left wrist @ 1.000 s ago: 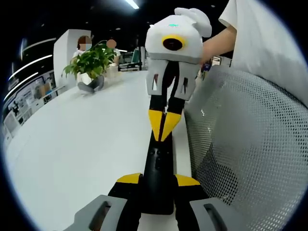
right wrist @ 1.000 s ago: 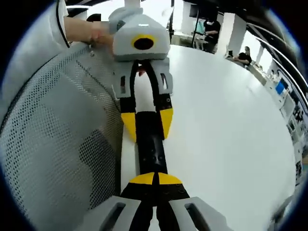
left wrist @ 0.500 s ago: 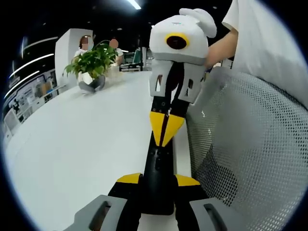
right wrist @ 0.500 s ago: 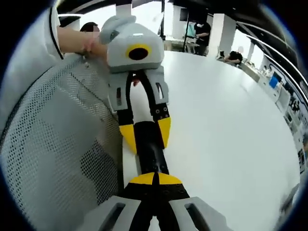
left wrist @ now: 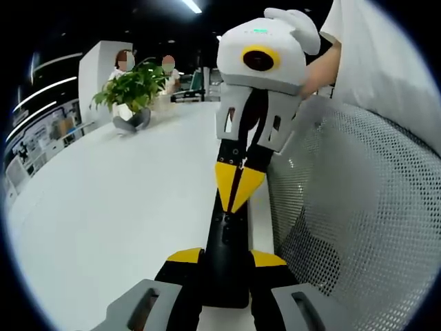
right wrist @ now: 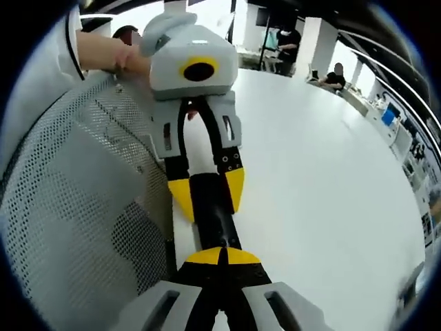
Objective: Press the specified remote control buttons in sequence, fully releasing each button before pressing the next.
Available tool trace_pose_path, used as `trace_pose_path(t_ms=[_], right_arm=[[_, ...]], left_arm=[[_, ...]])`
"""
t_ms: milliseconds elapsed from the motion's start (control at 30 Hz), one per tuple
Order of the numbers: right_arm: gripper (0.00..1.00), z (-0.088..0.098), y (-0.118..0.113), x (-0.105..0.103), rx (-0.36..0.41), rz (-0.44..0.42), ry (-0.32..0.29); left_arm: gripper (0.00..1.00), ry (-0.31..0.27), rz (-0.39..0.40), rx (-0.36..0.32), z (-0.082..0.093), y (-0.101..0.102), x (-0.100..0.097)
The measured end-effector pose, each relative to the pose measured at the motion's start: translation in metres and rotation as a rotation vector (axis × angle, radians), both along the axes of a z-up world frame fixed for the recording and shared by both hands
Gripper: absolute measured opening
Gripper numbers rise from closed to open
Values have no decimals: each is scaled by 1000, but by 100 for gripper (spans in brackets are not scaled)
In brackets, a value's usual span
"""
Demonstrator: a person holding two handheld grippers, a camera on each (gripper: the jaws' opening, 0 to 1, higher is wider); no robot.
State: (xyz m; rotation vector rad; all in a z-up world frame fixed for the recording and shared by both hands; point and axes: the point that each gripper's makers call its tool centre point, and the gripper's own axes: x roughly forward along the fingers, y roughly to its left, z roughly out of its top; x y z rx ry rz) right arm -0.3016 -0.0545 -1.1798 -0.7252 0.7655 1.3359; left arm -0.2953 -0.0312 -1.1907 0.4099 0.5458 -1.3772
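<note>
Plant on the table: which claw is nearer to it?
Right, I think. The plant stands far along the table, ahead of the left claw, which grips the remote at its near end. The right claw, shut, sits further up the remote, towards the plant.

The remote control (left wrist: 226,258) lies on the desk (left wrist: 124,207) near its edge, just beside the mesh chair back (left wrist: 351,207). The left tool (left wrist: 226,262) clasps one end of it, while the right tool (left wrist: 237,185) meets it from the far end, tips closed over its top. A potted plant (left wrist: 131,93) stands well behind on the desk.
</note>
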Motion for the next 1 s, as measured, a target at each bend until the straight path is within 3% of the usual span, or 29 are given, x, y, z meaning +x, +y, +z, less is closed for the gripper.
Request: trace_pose_path(t_ms=[100, 133, 367, 433, 633, 767, 1000], right_arm=[[0, -2, 3, -10, -13, 51, -1], [0, -1, 3, -8, -16, 65, -34], [0, -4, 7, -13, -49, 138, -26], [0, -5, 6, -13, -88, 176, -54], [0, -4, 6, -11, -52, 115, -9], [0, -1, 4, -9, 5, 8, 48], [0, 3, 4, 3, 15, -26, 14]], left_arm=[[24, 3, 0, -2, 0, 0, 0], [24, -3, -5, 0, 0, 0, 0], [24, -2, -10, 2, -1, 0, -1], [24, -3, -11, 5, -1, 0, -1], [25, -3, -11, 5, -1, -1, 0], [25, 10, 0, -6, -1, -2, 1], [25, 8, -1, -5, -1, -2, 1]])
